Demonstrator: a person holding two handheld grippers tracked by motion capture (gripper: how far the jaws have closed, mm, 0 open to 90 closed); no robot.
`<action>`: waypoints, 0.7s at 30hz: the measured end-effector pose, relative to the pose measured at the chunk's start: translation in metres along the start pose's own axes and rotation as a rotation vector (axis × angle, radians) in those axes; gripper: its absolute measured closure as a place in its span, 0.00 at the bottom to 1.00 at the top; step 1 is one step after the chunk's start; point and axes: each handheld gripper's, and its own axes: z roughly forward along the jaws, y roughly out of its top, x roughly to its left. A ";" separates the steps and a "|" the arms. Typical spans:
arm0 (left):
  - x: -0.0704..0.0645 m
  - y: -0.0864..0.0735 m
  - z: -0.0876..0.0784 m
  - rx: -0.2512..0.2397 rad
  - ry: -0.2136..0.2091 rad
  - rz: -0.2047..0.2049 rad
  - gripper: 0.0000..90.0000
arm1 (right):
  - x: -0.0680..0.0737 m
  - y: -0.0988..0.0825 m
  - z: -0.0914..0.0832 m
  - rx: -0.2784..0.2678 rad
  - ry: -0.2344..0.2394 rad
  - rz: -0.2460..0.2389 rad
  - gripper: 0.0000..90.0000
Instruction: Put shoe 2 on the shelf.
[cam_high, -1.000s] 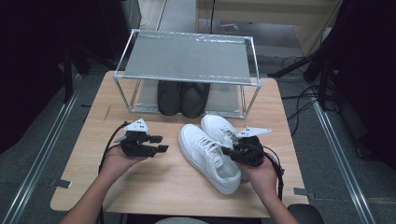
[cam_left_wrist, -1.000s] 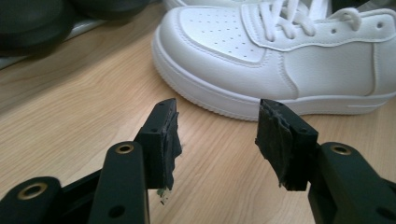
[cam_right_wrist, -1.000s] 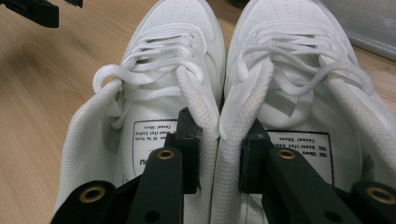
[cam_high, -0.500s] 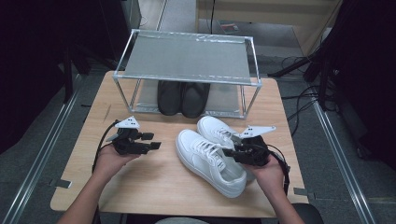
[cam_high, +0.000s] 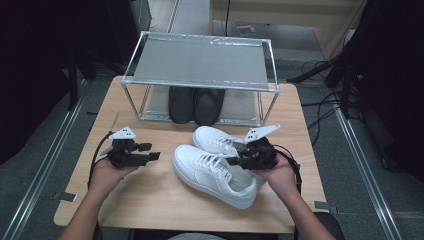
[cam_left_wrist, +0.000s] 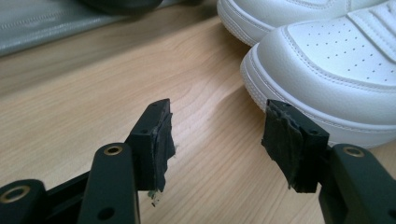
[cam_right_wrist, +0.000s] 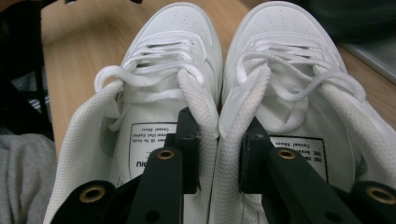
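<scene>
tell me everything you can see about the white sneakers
The white sneakers are a low-top pair in smooth, leather-like material with perforated toes, white laces, thick white soles and mesh-lined collars; printed labels sit on the tongues. They lie side by side on the wooden table, toes pointing toward the left gripper, in front of a metal rack. The right gripper has one jaw inside each shoe, pinching the two adjoining collar walls together. The left gripper is open, near the toes, touching nothing.

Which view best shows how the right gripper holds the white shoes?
The right gripper view: the right gripper has one jaw inside each of the white shoes, pinching their inner collars together. The high view shows that gripper at the heels, with the pinch hidden. The left gripper view shows just the toes.
</scene>
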 end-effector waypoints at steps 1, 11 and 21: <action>0.001 -0.001 0.000 0.001 0.008 0.008 0.47 | -0.002 0.003 0.002 0.004 0.015 -0.002 0.84; 0.014 -0.010 -0.011 -0.003 0.028 -0.012 0.46 | -0.010 0.043 0.015 0.040 0.073 -0.080 0.84; 0.029 -0.018 -0.023 0.003 0.032 -0.028 0.43 | -0.009 0.087 0.014 0.041 0.096 -0.147 0.84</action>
